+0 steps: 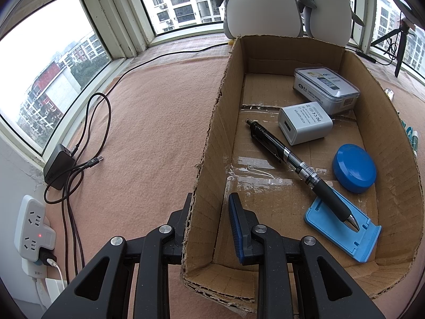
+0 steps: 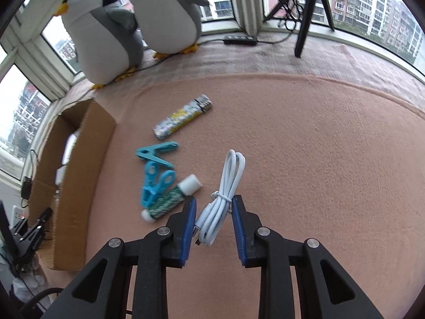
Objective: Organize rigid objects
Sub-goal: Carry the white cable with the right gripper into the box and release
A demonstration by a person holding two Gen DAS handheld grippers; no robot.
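My left gripper [image 1: 211, 199] is shut on the left wall of the cardboard box [image 1: 212, 143], one finger outside and the blue pad inside. In the box lie a black pen [image 1: 297, 164], a white adapter [image 1: 305, 126], a blue round lid [image 1: 354, 171], a blue phone stand [image 1: 342, 228] and a small packaged box [image 1: 325, 89]. My right gripper [image 2: 214, 199] has its pads against a bundled white cable [image 2: 225, 183] on the pink cloth. Left of it lie a green tube [image 2: 170, 199], a blue clip [image 2: 156, 186], a teal clip [image 2: 155, 154] and a patterned lighter [image 2: 183, 119], beside the cardboard box [image 2: 79, 159].
Two plush penguins [image 2: 106, 40] stand on the window ledge behind the box. A tripod [image 2: 305, 13] and a black hub [image 2: 240, 39] are at the back right. A black charger [image 1: 58, 167] with looped cables and a white power strip [image 1: 34, 228] lie left of the box.
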